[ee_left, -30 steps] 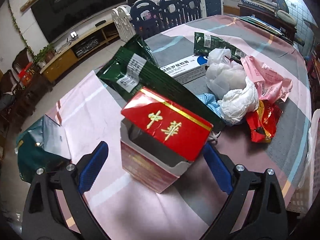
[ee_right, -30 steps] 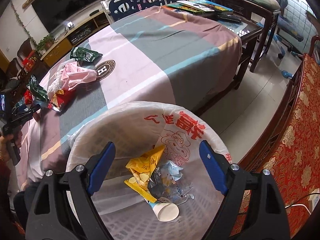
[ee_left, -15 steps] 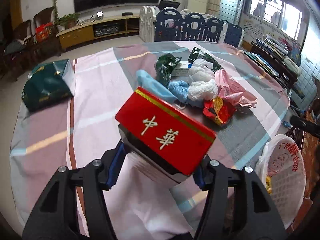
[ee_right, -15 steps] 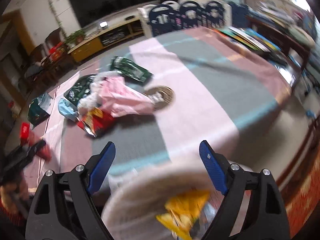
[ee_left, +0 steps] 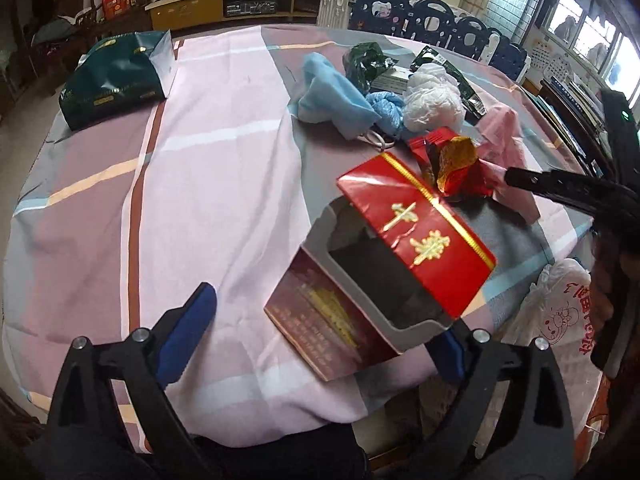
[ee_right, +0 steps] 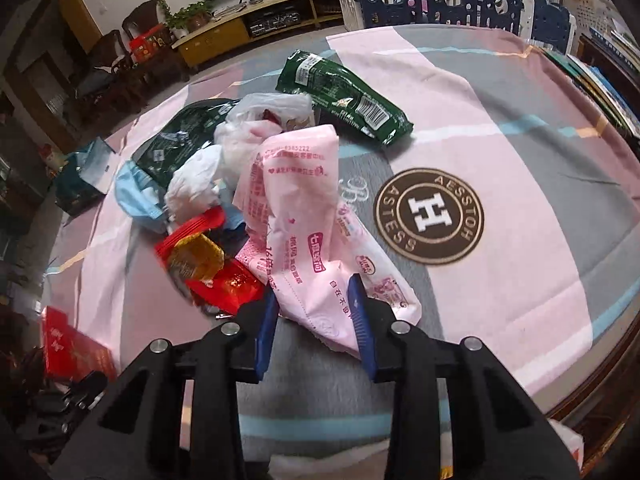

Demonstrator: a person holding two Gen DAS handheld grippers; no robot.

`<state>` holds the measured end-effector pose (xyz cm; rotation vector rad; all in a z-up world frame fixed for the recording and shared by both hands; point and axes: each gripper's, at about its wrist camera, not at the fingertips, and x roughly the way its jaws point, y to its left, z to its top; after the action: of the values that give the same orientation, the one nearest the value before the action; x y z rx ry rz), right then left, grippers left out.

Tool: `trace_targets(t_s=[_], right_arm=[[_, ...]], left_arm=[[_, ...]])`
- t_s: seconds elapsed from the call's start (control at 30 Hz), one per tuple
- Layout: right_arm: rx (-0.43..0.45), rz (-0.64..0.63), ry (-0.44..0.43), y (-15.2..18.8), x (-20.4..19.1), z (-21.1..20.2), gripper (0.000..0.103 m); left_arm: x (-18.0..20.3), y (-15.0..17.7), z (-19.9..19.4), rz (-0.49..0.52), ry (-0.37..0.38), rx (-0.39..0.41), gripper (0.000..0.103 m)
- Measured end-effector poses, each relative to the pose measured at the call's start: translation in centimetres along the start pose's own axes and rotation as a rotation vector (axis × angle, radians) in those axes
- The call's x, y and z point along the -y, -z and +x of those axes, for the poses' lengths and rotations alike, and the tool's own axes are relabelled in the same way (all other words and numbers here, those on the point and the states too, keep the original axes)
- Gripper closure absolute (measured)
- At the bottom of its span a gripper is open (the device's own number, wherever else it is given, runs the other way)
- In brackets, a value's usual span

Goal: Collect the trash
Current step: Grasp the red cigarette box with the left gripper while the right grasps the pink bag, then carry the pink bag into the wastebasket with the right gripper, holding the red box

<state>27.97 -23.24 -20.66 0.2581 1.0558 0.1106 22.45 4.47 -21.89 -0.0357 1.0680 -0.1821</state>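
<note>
A red cigarette carton point(ee_left: 404, 256) with gold characters and an open lid lies tilted at the table's near edge, between the spread fingers of my left gripper point(ee_left: 316, 328), which is open; only its right finger seems near the carton. My right gripper point(ee_right: 316, 312) has its jaws closed on the near end of a pink plastic wrapper point(ee_right: 304, 216). Beside the wrapper lies a red and gold snack wrapper point(ee_right: 208, 268). The right gripper's black body point(ee_left: 576, 192) shows at the right of the left wrist view. The carton also shows in the right wrist view point(ee_right: 76, 352).
A pile of trash sits mid-table: green packets point(ee_right: 344, 96), white plastic bags point(ee_left: 432, 100), a blue cloth point(ee_left: 332, 96), a blue mask point(ee_right: 140, 196). A dark green gift bag point(ee_left: 116, 76) lies far left. A white bag-lined bin point(ee_left: 560, 312) stands below the table's right edge.
My left gripper has opened and the carton now sits tilted to the right. My right gripper moved from the bin to the table and closed on the pink wrapper.
</note>
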Motion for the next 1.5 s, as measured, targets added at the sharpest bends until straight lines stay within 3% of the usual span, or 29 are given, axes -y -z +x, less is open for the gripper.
trace_targets(t_s=[0.1, 0.17, 0.2, 0.23, 0.33, 0.5, 0.67, 0.9, 0.97, 1.0, 1.03, 1.1, 1.27, 1.3, 1.37, 1.4, 1.43, 1.5], right_arm=[[-0.005, 0.022, -0.046, 1.7, 0.1, -1.6, 0.065], [0.017, -0.020, -0.007, 2.4, -0.4, -2.6, 0.049], [0.038, -0.045, 0.035, 2.7, -1.0, -3.2, 0.032], [0.063, -0.069, 0.076, 2.9, -1.3, -3.5, 0.022], [0.078, -0.130, 0.148, 2.9, -1.9, -2.9, 0.020], [0.037, -0.137, 0.173, 3.0, -1.4, -1.0, 0.020], [0.047, -0.115, 0.182, 3.2, -1.0, -0.8, 0.020], [0.058, -0.120, 0.183, 2.7, -0.4, -0.1, 0.021], [0.056, -0.105, 0.146, 2.8, -0.1, 0.1, 0.052], [0.038, -0.089, 0.138, 2.8, 0.1, 0.3, 0.079], [0.028, -0.062, 0.116, 2.8, 0.4, 0.3, 0.092], [0.037, -0.007, 0.059, 3.1, 0.9, -0.5, 0.094], [0.048, -0.033, 0.048, 3.8, 0.2, -2.9, 0.094], [0.043, -0.040, 0.042, 3.9, 0.0, -3.2, 0.087], [0.045, -0.061, 0.055, 4.0, -0.3, -3.8, 0.051], [0.069, -0.071, 0.071, 3.9, -0.5, -4.2, 0.023], [0.099, -0.084, 0.086, 3.7, -0.7, -4.5, 0.017], [0.108, -0.108, 0.121, 3.1, -1.3, -4.3, 0.017]], left_arm=[[-0.3, -0.1, 0.4, -0.021, 0.001, -0.018, 0.006], [-0.3, -0.1, 0.5, -0.019, 0.010, -0.022, 0.006], [-0.2, -0.1, 0.6, -0.016, 0.013, -0.023, 0.006], [-0.2, -0.1, 0.6, -0.014, 0.016, -0.022, 0.006], [-0.4, -0.3, 0.4, -0.032, 0.036, -0.006, 0.006], [-0.1, -1.2, -0.1, -0.080, 0.118, 0.090, 0.006], [2.3, -2.1, 1.2, 0.000, 0.126, 0.071, 0.006], [2.7, -2.5, 3.8, 0.019, 0.096, 0.023, 0.006], [2.3, -2.5, 4.0, 0.006, 0.088, 0.017, 0.013], [2.2, -2.5, 3.9, 0.000, 0.080, 0.028, 0.024], [2.0, -2.5, 3.7, -0.004, 0.085, 0.037, 0.029], [1.8, -2.5, 3.5, -0.010, 0.089, 0.046, 0.038], [1.8, -2.1, 2.2, -0.036, 0.084, 0.068, 0.043], [1.8, -2.0, 1.6, -0.038, 0.080, 0.082, 0.043], [2.0, -1.7, 0.2, -0.036, 0.069, 0.106, 0.043], [2.1, -1.5, -0.7, -0.037, 0.068, 0.121, 0.043], [2.2, -1.4, -1.3, -0.040, 0.070, 0.131, 0.043], [2.1, -1.1, -2.6, -0.049, 0.075, 0.150, 0.043]])
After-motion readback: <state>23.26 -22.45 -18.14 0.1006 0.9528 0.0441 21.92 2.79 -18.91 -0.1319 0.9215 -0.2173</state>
